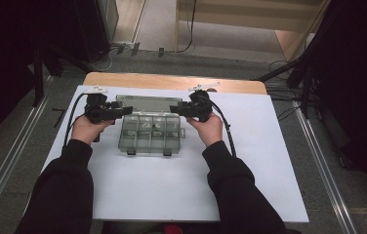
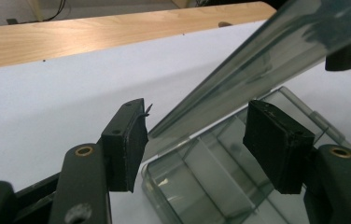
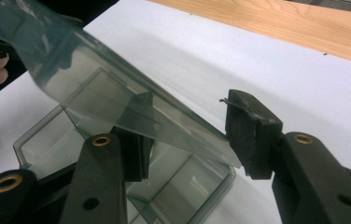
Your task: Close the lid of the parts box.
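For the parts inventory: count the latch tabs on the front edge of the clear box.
2: one latch tab at the front left corner of the box, the other latch tab at the front right corner. None looks hidden.

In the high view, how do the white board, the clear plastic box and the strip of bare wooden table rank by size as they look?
1. Flat white board, by far the largest.
2. Light wooden table strip and clear plastic compartment box: they look alike in area, and the strip lies farther off, so I won't rank them.
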### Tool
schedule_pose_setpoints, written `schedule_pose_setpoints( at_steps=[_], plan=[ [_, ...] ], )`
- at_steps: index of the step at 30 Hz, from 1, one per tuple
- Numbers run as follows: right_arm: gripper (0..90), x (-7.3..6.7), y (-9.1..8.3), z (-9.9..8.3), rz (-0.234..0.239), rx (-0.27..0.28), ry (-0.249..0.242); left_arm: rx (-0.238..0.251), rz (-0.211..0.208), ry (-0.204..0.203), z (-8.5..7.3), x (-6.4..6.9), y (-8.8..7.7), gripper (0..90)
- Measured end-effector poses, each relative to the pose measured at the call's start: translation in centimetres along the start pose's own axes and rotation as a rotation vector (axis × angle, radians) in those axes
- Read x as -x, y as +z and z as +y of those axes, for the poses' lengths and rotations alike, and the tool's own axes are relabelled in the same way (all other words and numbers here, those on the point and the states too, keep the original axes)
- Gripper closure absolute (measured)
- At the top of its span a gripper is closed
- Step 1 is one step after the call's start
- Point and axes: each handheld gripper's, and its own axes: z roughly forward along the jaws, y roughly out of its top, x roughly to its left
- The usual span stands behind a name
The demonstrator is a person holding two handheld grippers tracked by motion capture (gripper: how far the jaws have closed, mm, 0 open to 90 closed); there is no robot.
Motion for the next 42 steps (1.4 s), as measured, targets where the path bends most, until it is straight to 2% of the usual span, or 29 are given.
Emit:
schedule_pose_setpoints(
  at_steps=[3, 6, 14, 18, 22, 24, 26, 29, 39, 42],
  plan=[
    [52.5, -0.1, -0.1, -0.2, 0.003, 0.0, -0.003, -0.01, 0.003, -0.002, -0.1, 0.1, -0.5, 38.9],
    [52.4, -0.1, -0.1, -0.3, 0.005, 0.002, -0.013, -0.023, -0.014, -0.025, -0.4, 0.0, -1.0, 38.9],
    [51.2, -0.5, -0.4, -0.7, 0.011, -0.006, -0.04, -0.054, -0.01, -0.063, -1.1, -0.4, -2.6, 41.2],
    [50.3, -0.5, -0.5, -1.0, 0.024, -0.003, -0.045, -0.071, 0.001, -0.071, -1.3, -0.1, -3.3, 54.7],
    [49.7, -0.6, -0.5, -1.2, 0.031, 0.004, -0.048, -0.088, -0.021, -0.105, -1.3, 0.0, -3.6, 75.4],
    [49.5, -0.6, -0.6, -1.2, 0.029, 0.006, -0.054, -0.097, -0.012, -0.105, -1.2, 0.0, -3.7, 84.3],
    [49.2, -0.7, -0.6, -1.3, 0.032, 0.006, -0.05, -0.099, -0.007, -0.101, -1.1, 0.1, -3.7, 87.7],
    [48.6, -0.7, -0.6, -1.4, 0.034, 0.011, -0.061, -0.101, -0.003, -0.104, -0.7, 0.1, -4.0, 88.4],
    [43.7, -1.0, -0.5, -1.7, 0.037, 0.017, -0.065, -0.06, 0.058, -0.075, 0.8, 0.1, -4.7, 87.9],
    [43.3, -0.9, -0.4, -1.7, 0.033, 0.012, -0.072, -0.055, 0.058, -0.074, 1.0, 0.2, -4.5, 87.9]
  ],
)
